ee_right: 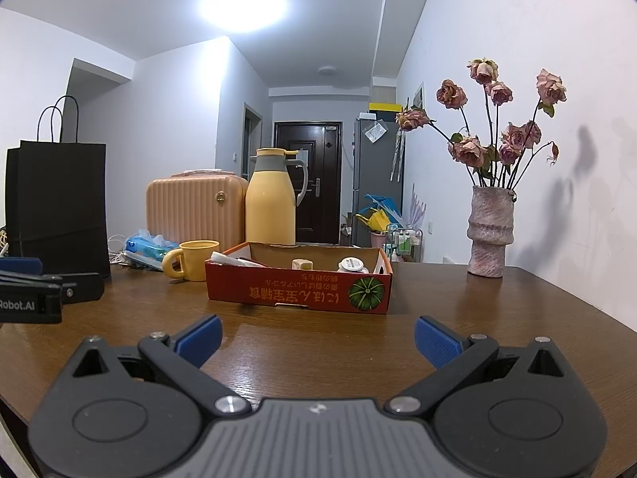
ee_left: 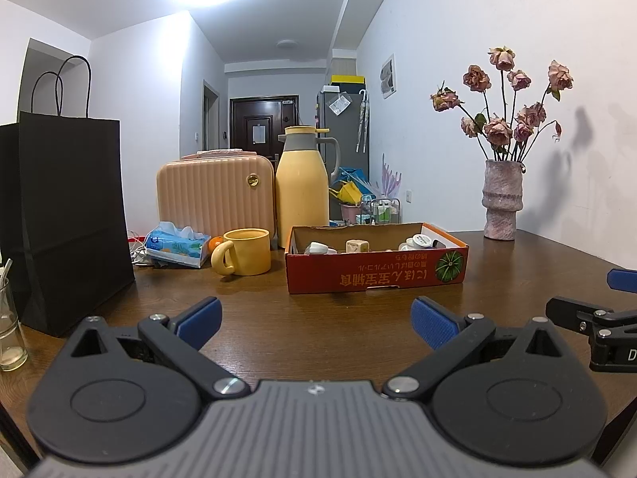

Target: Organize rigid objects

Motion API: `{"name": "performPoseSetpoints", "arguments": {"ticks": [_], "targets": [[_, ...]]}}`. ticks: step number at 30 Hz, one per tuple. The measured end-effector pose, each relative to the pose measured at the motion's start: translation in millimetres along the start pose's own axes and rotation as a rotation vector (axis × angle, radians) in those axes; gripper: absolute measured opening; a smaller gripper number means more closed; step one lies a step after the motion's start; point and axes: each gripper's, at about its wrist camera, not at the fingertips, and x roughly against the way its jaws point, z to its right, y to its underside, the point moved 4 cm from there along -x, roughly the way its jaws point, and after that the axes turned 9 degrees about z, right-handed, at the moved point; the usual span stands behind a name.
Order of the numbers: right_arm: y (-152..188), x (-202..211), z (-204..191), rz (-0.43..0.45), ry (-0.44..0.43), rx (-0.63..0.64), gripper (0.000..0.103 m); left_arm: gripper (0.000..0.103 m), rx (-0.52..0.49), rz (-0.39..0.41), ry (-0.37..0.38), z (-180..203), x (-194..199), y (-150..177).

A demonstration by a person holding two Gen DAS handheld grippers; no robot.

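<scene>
Both claws, left claw (ee_left: 316,320) and right claw (ee_right: 317,336), gape wide, empty; approach red box (ee_right: 298,292) straight ahead, level over worktop (ee_right: 477,318)

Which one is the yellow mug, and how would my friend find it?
Start at the red cardboard box with the pumpkin picture in the middle of the wooden table. Just left of it, in front of the tall yellow thermos jug, stands the yellow mug. It is short, open on top, with a chunky looped handle pointing left.
</scene>
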Motion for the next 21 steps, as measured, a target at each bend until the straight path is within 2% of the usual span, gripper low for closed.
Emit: {"name": "performPoseSetpoints", "arguments": {"ticks": [21], "targets": [[0.9,-1.2,-0.8,-0.003,-0.001,0.0,0.103,0.103,0.002,-0.003,0.005,1.6,1.2,2.4]]}}
